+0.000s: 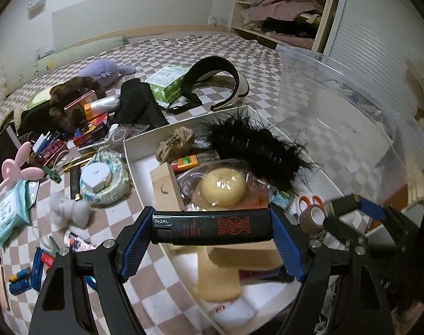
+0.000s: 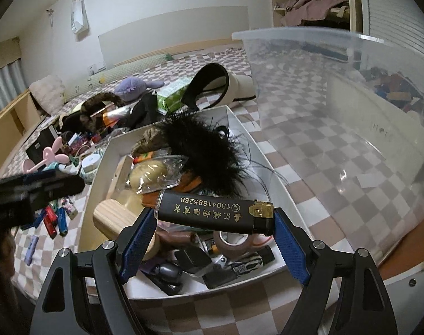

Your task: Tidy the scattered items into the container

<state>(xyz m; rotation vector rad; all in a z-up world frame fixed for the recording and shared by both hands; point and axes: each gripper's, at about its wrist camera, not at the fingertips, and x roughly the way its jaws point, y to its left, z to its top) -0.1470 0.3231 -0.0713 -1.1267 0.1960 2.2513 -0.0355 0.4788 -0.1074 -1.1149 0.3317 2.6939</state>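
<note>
Above the white box [image 1: 133,150], each claw, left [image 1: 212,230] and right [image 2: 214,217], held a black lighter [image 1: 212,229] [image 2: 214,216] endwise between its pads, poised for dropping inside.

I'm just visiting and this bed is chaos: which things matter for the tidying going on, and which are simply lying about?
In the job:
- left gripper holding a black lighter
- right gripper holding another black lighter
- white box

Lying about:
- purple plush toy
- visor cap
- wet wipes pack
- clear plastic bin
</note>
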